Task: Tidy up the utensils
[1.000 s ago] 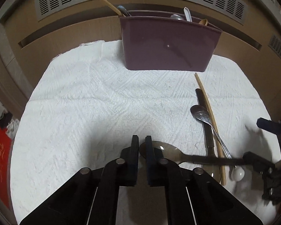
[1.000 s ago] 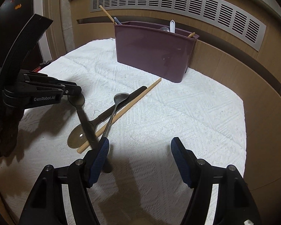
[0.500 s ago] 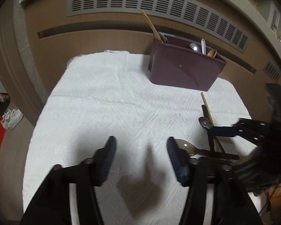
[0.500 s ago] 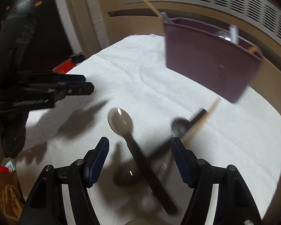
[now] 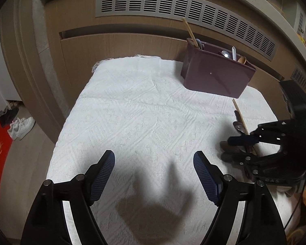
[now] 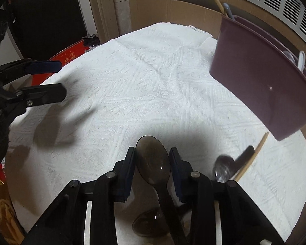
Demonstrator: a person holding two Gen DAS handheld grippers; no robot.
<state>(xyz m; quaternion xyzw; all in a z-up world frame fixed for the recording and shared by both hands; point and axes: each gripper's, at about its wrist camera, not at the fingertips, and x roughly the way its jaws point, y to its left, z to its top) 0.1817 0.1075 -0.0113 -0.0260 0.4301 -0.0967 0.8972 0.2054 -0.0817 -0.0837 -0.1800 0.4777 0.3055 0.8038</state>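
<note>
The right claw (image 6: 152, 159) has a dark see-through spoon (image 6: 153, 163) between its two blue pads. Its jaws are closing on the round bowl of the spoon, and the pads sit right at the bowl's sides. I cannot tell if they press on it yet. The spoon's long dark handle runs back under the claw. Under it, closer to the camera, lies a second dark spoon bowl (image 6: 151, 224).

Just to the right of the held spoon are a shiny metal spoon (image 6: 223, 166), a dark handle (image 6: 243, 156) and a wooden chopstick (image 6: 253, 157). They lie together on the white cloth (image 6: 132, 85) that covers the surface.

Beyond them, at the far edge of the cloth, stands the purple utensil box (image 6: 261, 94). A chopstick and some spoons stick up out of it.

The left claw (image 5: 154, 174) is off to the left of the held spoon, well apart from it. Its jaws are opening wide and nothing is between them. It hangs over a bare part of the cloth, with its shadow below it.
</note>
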